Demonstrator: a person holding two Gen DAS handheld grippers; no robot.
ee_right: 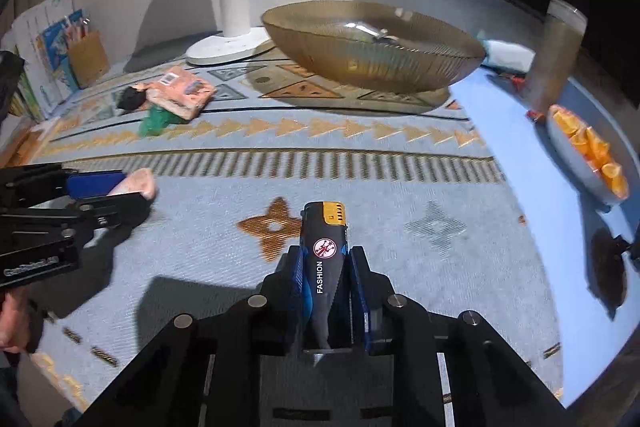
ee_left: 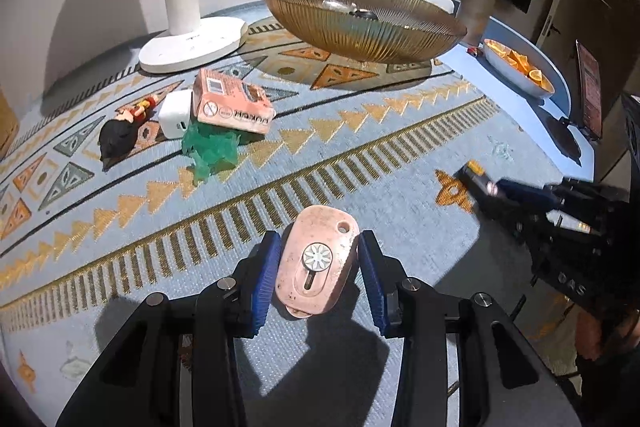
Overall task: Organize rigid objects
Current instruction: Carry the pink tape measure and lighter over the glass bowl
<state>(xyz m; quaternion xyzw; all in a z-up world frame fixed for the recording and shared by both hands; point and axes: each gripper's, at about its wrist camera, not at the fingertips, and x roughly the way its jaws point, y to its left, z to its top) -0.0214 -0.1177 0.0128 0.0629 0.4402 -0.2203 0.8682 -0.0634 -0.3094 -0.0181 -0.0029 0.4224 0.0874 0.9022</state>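
My left gripper point(ee_left: 318, 261) is shut on a pink utility knife point(ee_left: 316, 261) with a white flower slider, held above the patterned cloth. In the right wrist view that gripper point(ee_right: 132, 187) comes in from the left with the pink knife point(ee_right: 138, 181) poking out. My right gripper point(ee_right: 325, 269) is shut on a black lighter point(ee_right: 325, 251) with a yellow top and the word FASHION. The left wrist view shows the right gripper point(ee_left: 480, 187) at the right edge with the lighter point(ee_left: 474, 175). A ribbed amber glass bowl point(ee_left: 360, 39) point(ee_right: 372, 67) stands at the back with small items inside.
At the back left lie a pink box point(ee_left: 230, 103), a white charger point(ee_left: 175, 115), a dark-haired figurine point(ee_left: 120, 135) and green mesh point(ee_left: 212, 151). A white lamp base point(ee_left: 192, 43) stands behind them. A dish of orange slices point(ee_right: 592, 151) and a tall cup point(ee_right: 558, 55) sit at the right.
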